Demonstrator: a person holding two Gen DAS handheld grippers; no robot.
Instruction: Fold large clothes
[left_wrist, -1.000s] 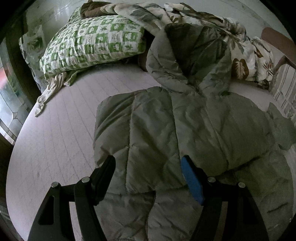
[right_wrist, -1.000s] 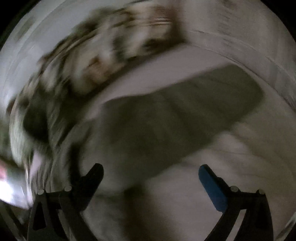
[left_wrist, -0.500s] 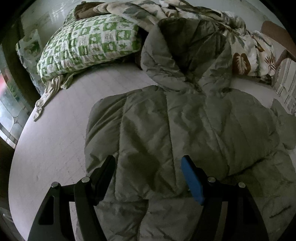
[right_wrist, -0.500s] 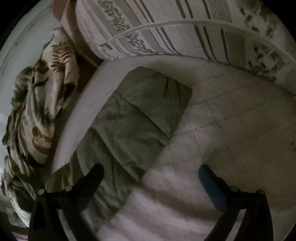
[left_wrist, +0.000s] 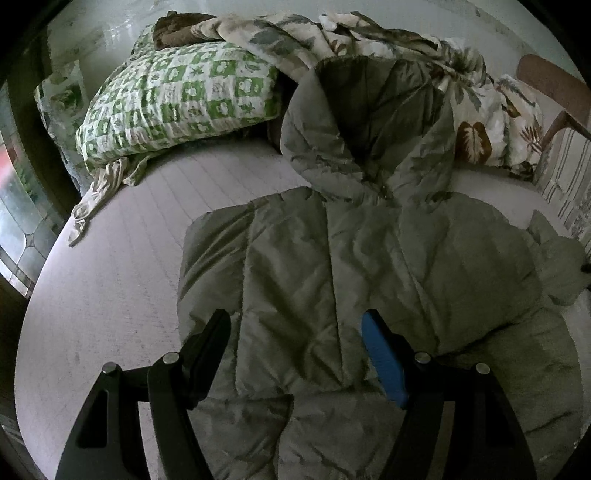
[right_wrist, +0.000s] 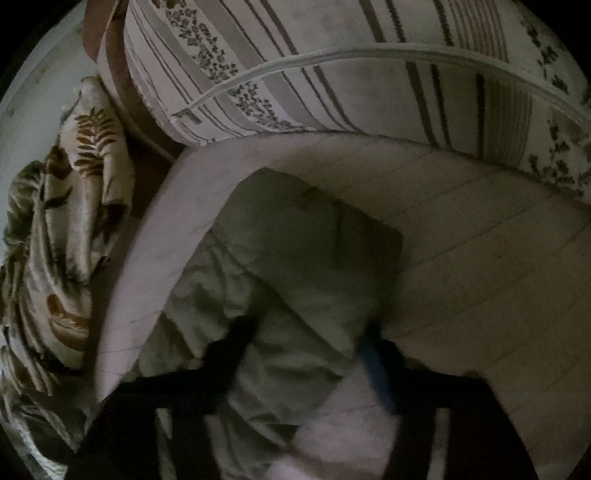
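Note:
A grey-green quilted hooded jacket lies spread on the bed, hood toward the pillows. My left gripper is open and hovers over the jacket's lower body, holding nothing. In the right wrist view, the jacket's sleeve lies near the bed's corner. My right gripper is low over the sleeve with its jaws apart, one on each side of the cloth; the view is dark and blurred.
A green-checked pillow and a leaf-print duvet lie at the head of the bed. A striped upholstered piece stands beside the bed. A window is at the left.
My right gripper has swung over and dropped onto the sleeve, its jaws narrower than before. My left gripper has shifted slightly over the jacket body and stays open.

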